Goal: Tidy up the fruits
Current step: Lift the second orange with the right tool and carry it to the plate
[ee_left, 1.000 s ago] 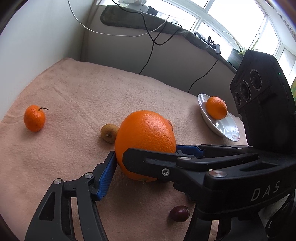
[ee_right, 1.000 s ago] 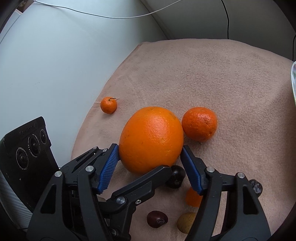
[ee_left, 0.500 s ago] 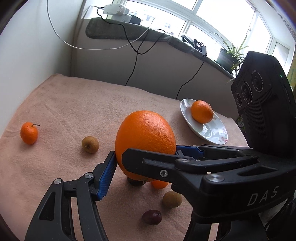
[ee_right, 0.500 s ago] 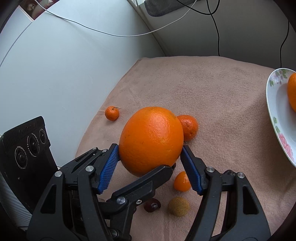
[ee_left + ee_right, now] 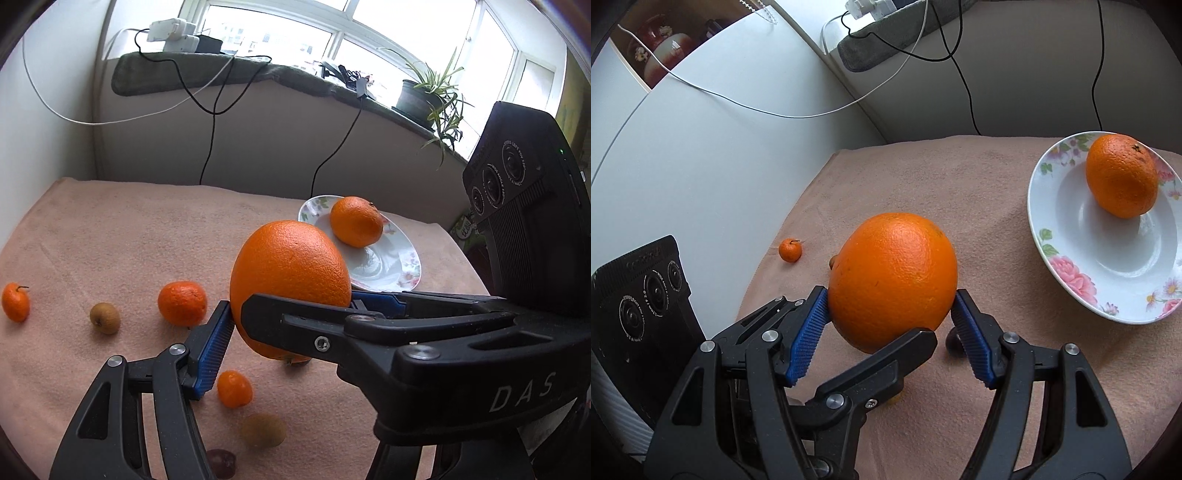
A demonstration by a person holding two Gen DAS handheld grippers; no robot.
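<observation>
Both grippers gripped one large orange [image 5: 290,284] at once and held it clear above the pink towel [image 5: 122,236] that covered the worktop. The left gripper [image 5: 291,317] stood roughly half open, with the blue pads of its fingers [image 5: 214,347] pressed on opposite sides of the fruit. The right gripper [image 5: 892,317] closed on the same orange in the same manner, its fingers [image 5: 809,339] also about half open and in contact with the peel. A white plate [image 5: 1052,236] with a flower pattern lay toward the far right corner of the towel, and a second orange [image 5: 1121,175] rested on it against the far rim. In the left wrist view, several fruits lay loose on the towel below the held orange: a mandarin [image 5: 182,303], a small tangerine with a stem [image 5: 15,302] near the left edge, a little brown fruit [image 5: 105,318] between those two, a small orange fruit [image 5: 234,388] close to the left fingers, a second brown fruit [image 5: 263,430] and a dark red fruit [image 5: 221,461] at the near edge. A potted plant [image 5: 428,96] stood on the window ledge behind the worktop.
</observation>
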